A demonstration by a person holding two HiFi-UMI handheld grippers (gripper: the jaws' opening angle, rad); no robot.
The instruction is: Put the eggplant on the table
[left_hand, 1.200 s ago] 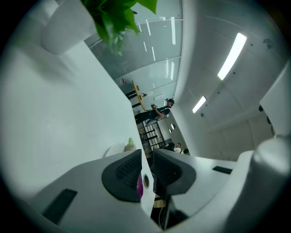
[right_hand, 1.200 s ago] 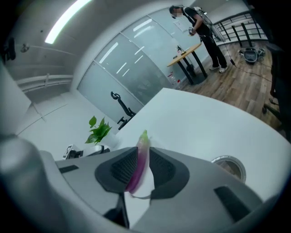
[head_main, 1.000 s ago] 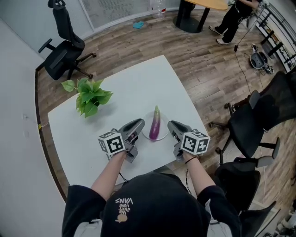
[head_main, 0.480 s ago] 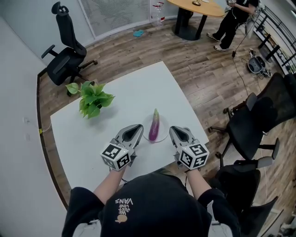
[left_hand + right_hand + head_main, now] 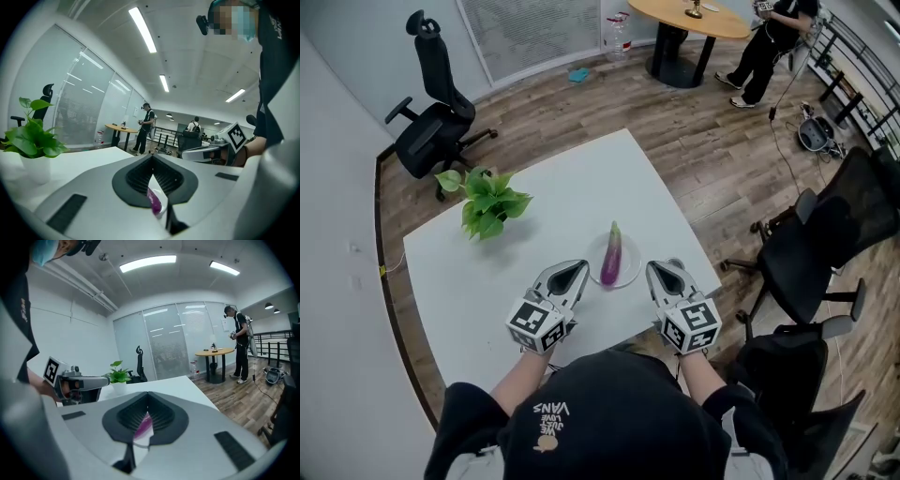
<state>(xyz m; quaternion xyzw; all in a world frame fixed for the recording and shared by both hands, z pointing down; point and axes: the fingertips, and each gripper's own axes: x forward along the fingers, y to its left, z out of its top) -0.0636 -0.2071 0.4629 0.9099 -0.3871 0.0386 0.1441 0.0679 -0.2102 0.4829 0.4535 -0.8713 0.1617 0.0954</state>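
Note:
A purple eggplant (image 5: 611, 253) lies on a small white plate (image 5: 625, 272) near the front of the white table (image 5: 553, 187). My left gripper (image 5: 571, 273) sits just left of the plate and my right gripper (image 5: 662, 273) just right of it, both pointing away from the person. Neither touches the eggplant. In the left gripper view the gripper (image 5: 152, 159) is shut with nothing held, and the eggplant (image 5: 153, 202) shows through the gap below the tips. The right gripper (image 5: 147, 398) is likewise shut and empty, with the eggplant (image 5: 142, 425) seen beyond it.
A potted green plant (image 5: 487, 202) stands at the table's far left. Black office chairs (image 5: 427, 127) (image 5: 811, 253) stand off the table's left and right sides. A person (image 5: 769, 37) stands by a round wooden table (image 5: 694, 19) far back.
Both grippers have drawn back a little toward the person, their marker cubes lower in the head view. The eggplant has stayed on the plate.

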